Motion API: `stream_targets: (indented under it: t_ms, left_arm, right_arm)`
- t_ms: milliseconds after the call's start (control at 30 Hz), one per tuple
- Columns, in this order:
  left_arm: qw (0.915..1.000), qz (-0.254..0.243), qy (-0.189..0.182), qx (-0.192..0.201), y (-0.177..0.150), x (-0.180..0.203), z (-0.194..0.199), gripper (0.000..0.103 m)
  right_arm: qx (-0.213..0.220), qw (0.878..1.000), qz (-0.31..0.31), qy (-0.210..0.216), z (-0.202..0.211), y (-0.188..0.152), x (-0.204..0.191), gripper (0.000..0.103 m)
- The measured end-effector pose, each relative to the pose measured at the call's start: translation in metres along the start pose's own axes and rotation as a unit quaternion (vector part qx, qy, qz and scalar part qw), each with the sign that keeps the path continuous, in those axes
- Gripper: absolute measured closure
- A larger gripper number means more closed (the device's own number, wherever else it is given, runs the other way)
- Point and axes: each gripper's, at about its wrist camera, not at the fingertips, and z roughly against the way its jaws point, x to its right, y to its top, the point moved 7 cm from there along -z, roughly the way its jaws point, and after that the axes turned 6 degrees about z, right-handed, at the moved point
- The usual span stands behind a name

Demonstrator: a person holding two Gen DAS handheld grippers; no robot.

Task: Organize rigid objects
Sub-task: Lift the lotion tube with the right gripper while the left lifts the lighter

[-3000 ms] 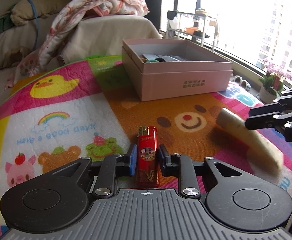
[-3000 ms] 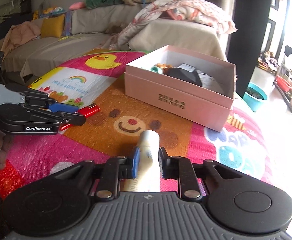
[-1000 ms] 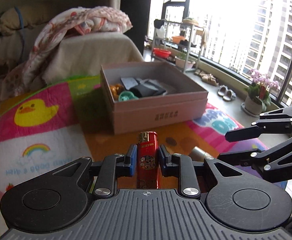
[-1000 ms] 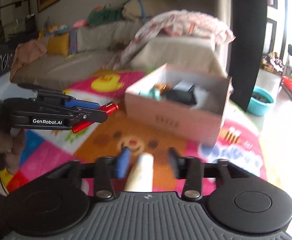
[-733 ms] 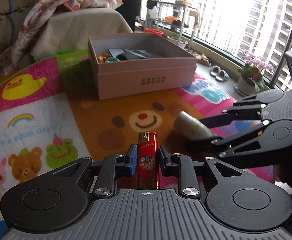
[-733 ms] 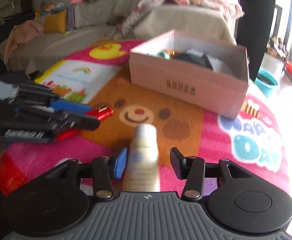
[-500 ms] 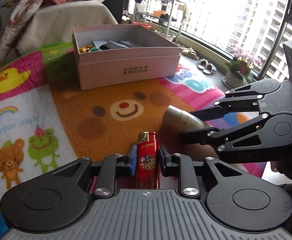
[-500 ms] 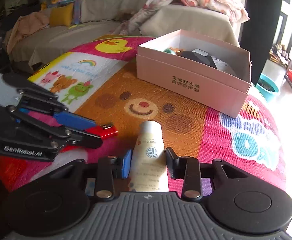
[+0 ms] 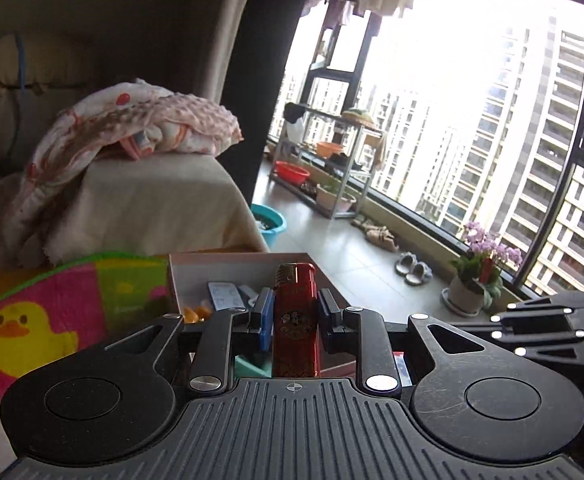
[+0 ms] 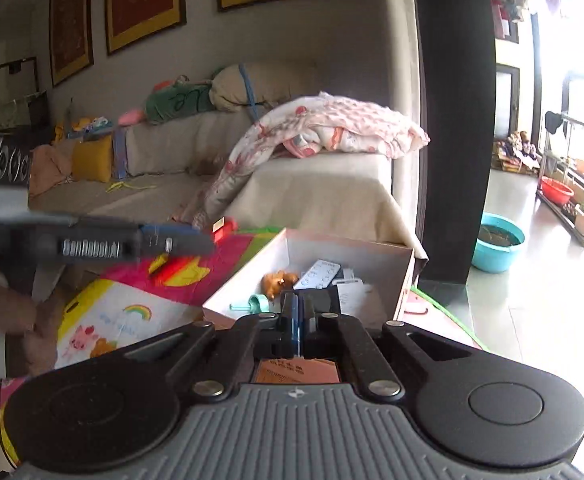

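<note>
My left gripper (image 9: 294, 312) is shut on a red lighter (image 9: 295, 312) and holds it in the air in front of the open pink box (image 9: 236, 260). The box holds several small items. In the right wrist view my right gripper (image 10: 299, 314) is shut with nothing between its fingers, just in front of the same box (image 10: 372, 252). The left gripper (image 10: 164, 240) with the lighter tip (image 10: 224, 227) shows there, blurred, at the left. The right gripper (image 9: 540, 330) shows at the right of the left wrist view. The cream tube is out of sight.
The colourful play mat (image 9: 44, 320) with a yellow duck lies under the box. A cream sofa end (image 10: 324, 188) with a pink blanket (image 10: 332, 128) stands behind it. A teal basin (image 10: 498, 246) sits on the floor at the right.
Both grippers have risen and come close to the box. The right gripper has let go of the cream tube and closed empty. The left gripper still holds the lighter.
</note>
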Motion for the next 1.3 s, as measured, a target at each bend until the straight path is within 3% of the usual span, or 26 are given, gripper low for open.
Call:
stream_targets:
  t_ms: [100,167,200,367,700,733,833,1000,1133,1167,1200,1300]
  left_arm:
    - [0.9996,-0.001,0.006,-0.026,-0.025,-0.001,-0.005,0.077]
    - [0.9985,-0.003,0.014,-0.052,-0.047,-0.005,-0.009,0.077]
    - [0.9977,-0.006,0.021,-0.065,-0.059,-0.006,-0.012,0.076]
    - [0.9929,0.000,0.028,-0.115,-0.104,-0.011,-0.013,0.076]
    - [0.9856,-0.012,0.035,-0.165,-0.150,-0.008,-0.003,0.076]
    - [0.9852,-0.014,0.036,-0.167,-0.152,-0.007,-0.002,0.076]
    - [0.9849,-0.017,0.034,-0.169,-0.155,-0.001,0.000,0.076]
    - [0.9854,-0.024,0.031,-0.166,-0.154,0.007,0.005,0.076]
    - [0.9863,-0.023,0.023,-0.162,-0.152,0.011,0.008,0.076]
    - [0.9866,-0.022,0.022,-0.160,-0.150,0.011,0.008,0.076]
    - [0.9870,-0.022,0.021,-0.158,-0.149,0.012,0.009,0.076]
    - [0.9881,-0.021,0.018,-0.151,-0.143,0.013,0.012,0.077]
  right_arm:
    - [-0.047,0.999,0.011,0.004,-0.013,-0.030,-0.005,0.090]
    - [-0.082,0.997,0.004,0.005,-0.024,-0.056,-0.007,0.059]
    - [-0.097,0.995,-0.004,0.009,-0.029,-0.068,-0.008,0.056]
    - [-0.145,0.987,-0.052,0.046,-0.044,-0.104,-0.021,0.055]
    - [-0.159,0.987,0.019,0.009,-0.054,-0.123,-0.046,0.054]
    - [-0.157,0.987,0.022,0.007,-0.052,-0.123,-0.046,0.054]
    - [-0.156,0.988,0.023,0.005,-0.047,-0.124,-0.045,0.068]
    - [-0.144,0.989,0.029,0.011,-0.035,-0.120,-0.049,0.069]
    - [-0.131,0.991,0.011,0.026,-0.025,-0.111,-0.048,0.083]
    - [-0.125,0.992,0.005,0.028,-0.023,-0.108,-0.046,0.097]
    - [-0.119,0.993,0.001,0.028,-0.020,-0.104,-0.045,0.102]
    - [-0.105,0.994,-0.017,0.034,-0.015,-0.092,-0.038,0.103]
